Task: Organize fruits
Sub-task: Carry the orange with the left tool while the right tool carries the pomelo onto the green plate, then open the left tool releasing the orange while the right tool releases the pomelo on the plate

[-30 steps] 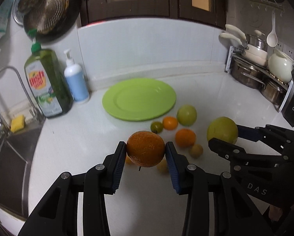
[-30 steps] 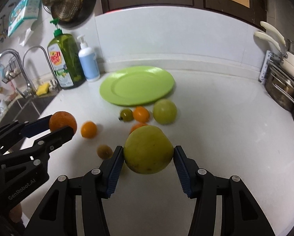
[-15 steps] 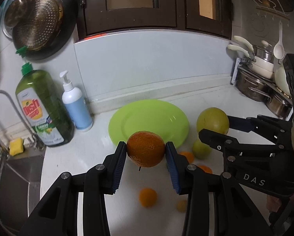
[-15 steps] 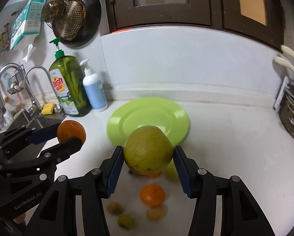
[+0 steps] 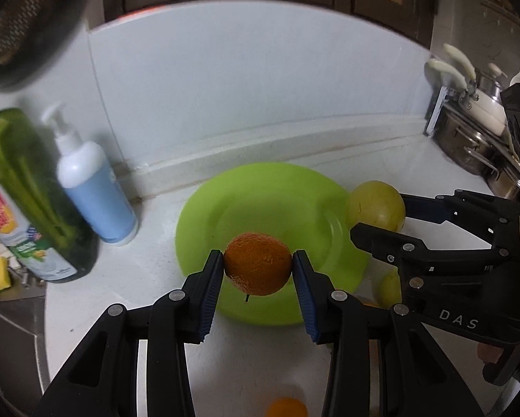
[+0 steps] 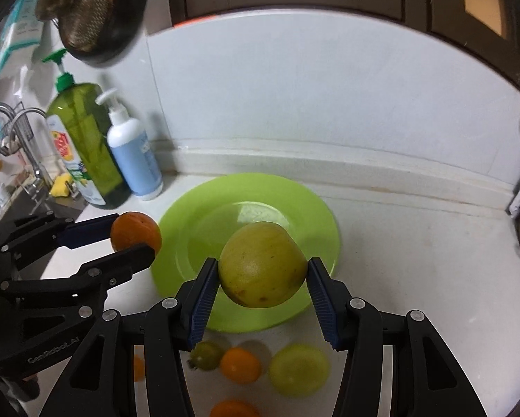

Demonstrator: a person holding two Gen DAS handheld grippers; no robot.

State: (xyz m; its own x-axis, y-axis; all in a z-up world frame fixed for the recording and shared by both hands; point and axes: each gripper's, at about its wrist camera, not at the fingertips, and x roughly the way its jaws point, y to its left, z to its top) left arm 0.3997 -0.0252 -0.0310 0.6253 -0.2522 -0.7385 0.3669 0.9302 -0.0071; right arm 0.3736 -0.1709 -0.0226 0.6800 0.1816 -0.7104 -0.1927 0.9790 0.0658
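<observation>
My left gripper (image 5: 258,271) is shut on a large orange (image 5: 257,263) and holds it in the air over the near left part of the green plate (image 5: 260,201). My right gripper (image 6: 262,274) is shut on a big yellow-green fruit (image 6: 262,264) and holds it over the near part of the same plate (image 6: 204,222). The right gripper and its fruit (image 5: 376,205) show at the plate's right edge in the left wrist view. The left gripper's orange (image 6: 136,231) shows at the plate's left edge in the right wrist view. The plate has nothing on it.
Several small fruits lie on the white counter in front of the plate: a green one (image 6: 207,355), an orange one (image 6: 241,365), a yellow-green one (image 6: 299,370). A green soap bottle (image 6: 82,149) and a blue pump bottle (image 6: 135,160) stand left of the plate. Sink at far left, pots at right.
Both grippers have moved forward with their fruits, from above the loose fruits to over the green plate. The loose fruits now lie behind and below the fingers.
</observation>
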